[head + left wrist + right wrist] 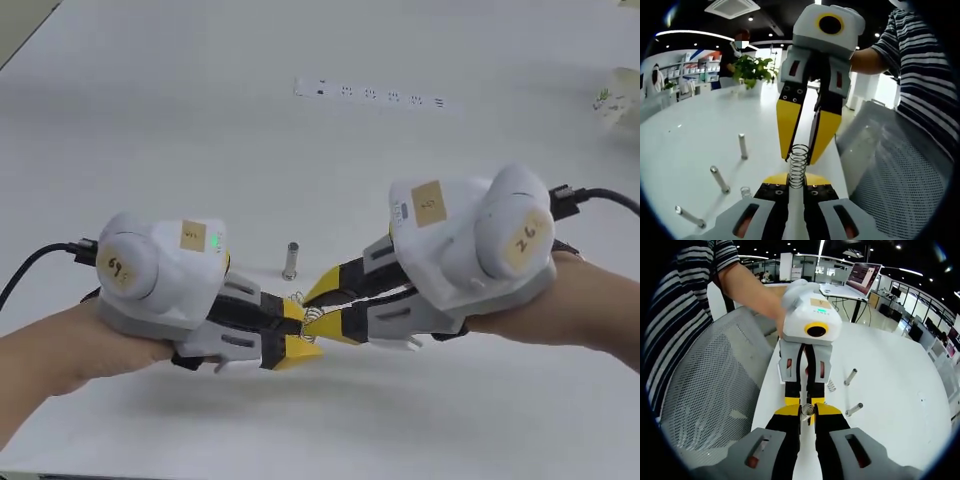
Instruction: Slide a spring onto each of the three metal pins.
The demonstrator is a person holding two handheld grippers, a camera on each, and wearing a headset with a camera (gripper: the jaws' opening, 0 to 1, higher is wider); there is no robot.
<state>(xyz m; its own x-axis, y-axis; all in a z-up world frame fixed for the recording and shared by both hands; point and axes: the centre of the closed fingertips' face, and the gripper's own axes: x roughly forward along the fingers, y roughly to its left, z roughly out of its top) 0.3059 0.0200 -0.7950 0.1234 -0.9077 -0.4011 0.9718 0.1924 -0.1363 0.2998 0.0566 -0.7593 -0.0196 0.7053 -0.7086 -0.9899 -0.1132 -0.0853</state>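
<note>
The spring (798, 164) hangs over the tabletop's (180, 130) near edge, gripped from both ends. My left tongs (796, 186) are nearly closed on one end, and my right tongs (808, 412) are drawn narrow on the other. In the head view barely a few coils show between the yellow tips. One upright pin (291, 260) stands just beyond the spring, and my tongs hide the ground around it. The left gripper view finds three left of the spring: far pin (743, 146), middle pin (720, 179) and near pin (690, 216). A loose spring (745, 191) lies among them. The right gripper view catches two pins. A power strip (370, 95) lies well beyond the spring.
</note>
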